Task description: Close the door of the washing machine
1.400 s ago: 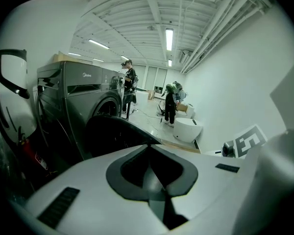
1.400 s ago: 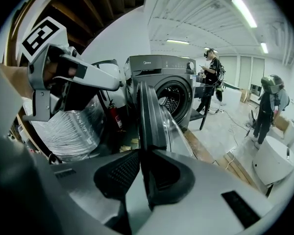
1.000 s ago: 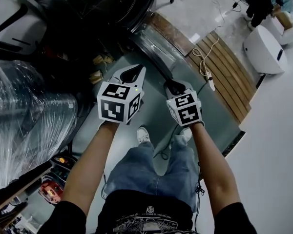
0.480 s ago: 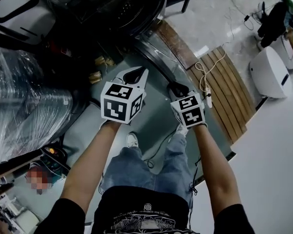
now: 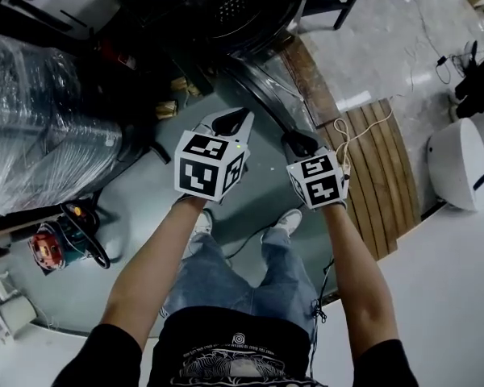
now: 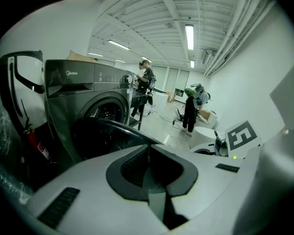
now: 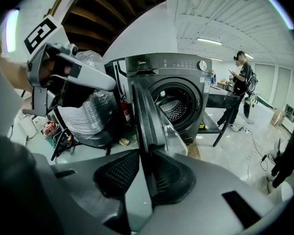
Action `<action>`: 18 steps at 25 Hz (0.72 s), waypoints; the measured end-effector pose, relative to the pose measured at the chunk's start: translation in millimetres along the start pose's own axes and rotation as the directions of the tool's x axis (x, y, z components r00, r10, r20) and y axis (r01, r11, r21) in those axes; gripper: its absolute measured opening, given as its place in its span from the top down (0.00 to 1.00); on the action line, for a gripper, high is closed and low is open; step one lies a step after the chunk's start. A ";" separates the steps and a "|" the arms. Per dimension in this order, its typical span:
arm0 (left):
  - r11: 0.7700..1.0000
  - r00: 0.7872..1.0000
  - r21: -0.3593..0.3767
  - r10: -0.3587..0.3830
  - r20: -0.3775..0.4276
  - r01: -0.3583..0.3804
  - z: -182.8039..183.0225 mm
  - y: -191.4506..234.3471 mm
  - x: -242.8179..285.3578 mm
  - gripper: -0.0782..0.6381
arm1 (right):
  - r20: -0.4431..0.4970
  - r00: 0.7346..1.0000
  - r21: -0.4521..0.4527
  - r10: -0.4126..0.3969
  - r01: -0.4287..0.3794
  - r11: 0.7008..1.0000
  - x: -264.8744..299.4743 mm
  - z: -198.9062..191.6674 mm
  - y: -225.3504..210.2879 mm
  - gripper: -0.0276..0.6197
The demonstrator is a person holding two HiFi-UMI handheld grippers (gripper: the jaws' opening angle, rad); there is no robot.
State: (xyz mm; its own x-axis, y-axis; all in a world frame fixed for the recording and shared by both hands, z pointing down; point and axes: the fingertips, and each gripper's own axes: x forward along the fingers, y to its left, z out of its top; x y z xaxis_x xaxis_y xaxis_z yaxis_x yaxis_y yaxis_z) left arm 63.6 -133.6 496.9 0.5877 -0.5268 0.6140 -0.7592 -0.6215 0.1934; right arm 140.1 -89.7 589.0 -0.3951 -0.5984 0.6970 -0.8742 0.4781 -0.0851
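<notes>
Swinging shut: over the last second both grippers have carried in toward the washing machine (image 7: 186, 72), and the drum mouth (image 7: 176, 104) now shows fuller at the top of the head view. I read that as the closing push being underway, not finished.

The right gripper (image 7: 144, 168) is clamped narrow on the door (image 7: 148, 111), with the rim edge-on between its pads. The left gripper (image 6: 149, 163) rides alongside, jaws a little apart with nothing in them.

The door is a dark grey ring with clear bulged glass. It stands out from the machine's front, well short of the drum mouth. Its latch isn't visible.
</notes>
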 end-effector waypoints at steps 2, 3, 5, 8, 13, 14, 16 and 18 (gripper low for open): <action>1.000 1.000 -0.012 0.025 0.002 -0.025 5.7 -2.8 4.8 0.84 | 0.000 1.000 -0.016 0.015 -0.015 1.000 1.8 2.3 -12.5 0.82; 0.999 0.999 -0.016 0.037 0.003 -0.037 8.8 -4.0 6.7 0.84 | 0.000 1.000 -0.022 0.019 -0.019 1.000 3.0 4.0 -19.1 0.82; 0.998 0.998 -0.022 0.059 0.003 -0.059 13.8 -5.6 9.1 0.84 | -0.002 1.000 -0.031 0.025 -0.025 0.999 6.1 7.3 -31.9 0.82; 0.995 0.995 -0.032 0.097 -0.005 -0.097 16.8 -8.7 10.9 0.84 | -0.010 0.999 -0.056 0.040 -0.040 0.998 9.8 8.9 -48.1 0.81; 0.986 0.989 -0.066 0.150 -0.001 -0.150 24.2 -8.9 13.8 0.84 | -0.023 0.998 -0.116 0.056 -0.058 0.992 13.9 16.7 -64.8 0.81; 0.985 0.988 -0.074 0.156 0.001 -0.156 24.8 -8.7 14.5 0.84 | -0.025 0.998 -0.118 0.060 -0.063 0.991 15.0 17.1 -67.1 0.81; 0.984 0.987 -0.082 0.162 0.002 -0.161 26.3 -9.3 16.3 0.84 | -0.030 0.998 -0.116 0.059 -0.062 0.991 18.3 18.1 -74.0 0.81; 0.984 0.987 -0.085 0.159 0.003 -0.158 28.6 -11.4 19.1 0.84 | -0.039 0.998 -0.116 0.045 -0.049 0.992 20.8 21.2 -81.7 0.80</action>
State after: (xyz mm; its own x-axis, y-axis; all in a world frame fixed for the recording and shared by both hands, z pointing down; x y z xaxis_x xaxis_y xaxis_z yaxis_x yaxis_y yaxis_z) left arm 91.5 -153.1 484.6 0.4607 -0.6205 0.6346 -0.8633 -0.4792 0.1583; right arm 197.4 -154.9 595.4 -0.4226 -0.5512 0.7194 -0.8151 0.5781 -0.0359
